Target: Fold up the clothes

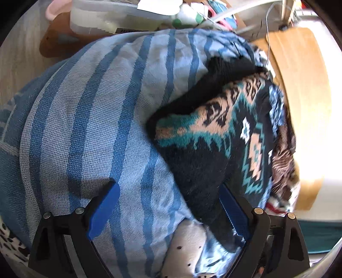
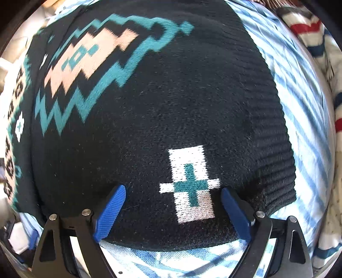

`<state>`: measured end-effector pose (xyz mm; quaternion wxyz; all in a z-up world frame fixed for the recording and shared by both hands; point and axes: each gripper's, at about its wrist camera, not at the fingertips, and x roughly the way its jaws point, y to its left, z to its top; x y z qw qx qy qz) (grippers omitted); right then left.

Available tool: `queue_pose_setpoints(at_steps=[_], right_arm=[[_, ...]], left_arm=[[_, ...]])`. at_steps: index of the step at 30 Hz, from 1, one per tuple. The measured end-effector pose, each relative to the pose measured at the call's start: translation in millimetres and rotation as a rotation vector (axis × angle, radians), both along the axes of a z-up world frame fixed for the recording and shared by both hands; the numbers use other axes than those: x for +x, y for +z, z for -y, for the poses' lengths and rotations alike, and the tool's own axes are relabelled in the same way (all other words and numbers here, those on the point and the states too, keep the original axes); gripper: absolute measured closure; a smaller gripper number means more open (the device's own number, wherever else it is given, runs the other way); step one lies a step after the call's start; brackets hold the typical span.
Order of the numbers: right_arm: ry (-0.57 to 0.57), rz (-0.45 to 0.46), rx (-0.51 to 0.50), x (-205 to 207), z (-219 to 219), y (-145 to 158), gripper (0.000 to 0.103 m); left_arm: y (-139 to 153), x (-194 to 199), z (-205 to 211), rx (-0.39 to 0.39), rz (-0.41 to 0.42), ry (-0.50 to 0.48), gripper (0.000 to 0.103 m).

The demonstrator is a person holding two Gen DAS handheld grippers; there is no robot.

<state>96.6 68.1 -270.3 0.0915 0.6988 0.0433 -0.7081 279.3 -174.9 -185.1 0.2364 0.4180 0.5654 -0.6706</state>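
Plainly, the biggest thing in the left wrist view was a blue striped cloth [image 1: 96, 111], a light blue weave with darker blue bands, heaped in a rounded mound that filled the left and middle of the picture. Against its right side lay a black knit sweater [image 1: 215, 136] with a teal, peach and white geometric pattern, bunched and partly tucked into the folds of the striped cloth. Under both, at the lower edge, a pale fabric with small dark dots [image 1: 188, 246] showed through. Beyond the pile, a tan desk [image 1: 299, 70] ran along the right side in bright light, and a clear plastic container [image 1: 111, 19] sat at the top among mixed clutter.

The left gripper [image 1: 168, 205] pointed down at the pile with its blue-padded fingers [image 1: 104, 209] spread wide apart; the striped cloth and the dark edge of the sweater lay between them, and it could not be told whether the pads pressed on anything.

In the right wrist view the same sweater [image 2: 162, 107] filled nearly the whole frame, its black surface smooth, with a white and teal cross motif [image 2: 190, 186] near the bottom and a ribbed hem [image 2: 275, 162] at the right. Light blue streaked fabric [image 2: 299, 102] lay around it. The right gripper [image 2: 173, 209] hovered straight above the sweater, its fingers [image 2: 111, 209] standing wide apart on either side of the cross motif, clamped on nothing.
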Motion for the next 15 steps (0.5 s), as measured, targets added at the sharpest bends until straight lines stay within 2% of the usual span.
queue_pose_setpoints(at_steps=[4,15], right_arm=[[-0.051,0.038,-0.057,-5,-9,-5,0.0],[-0.047,0.036,-0.046,-6,-3,-2,0.0]], left_arm=[[-3,-1,-3,0.009,0.035,0.0,0.01],[-7,-3,-7,0.026,0.068,-0.022,0.01]])
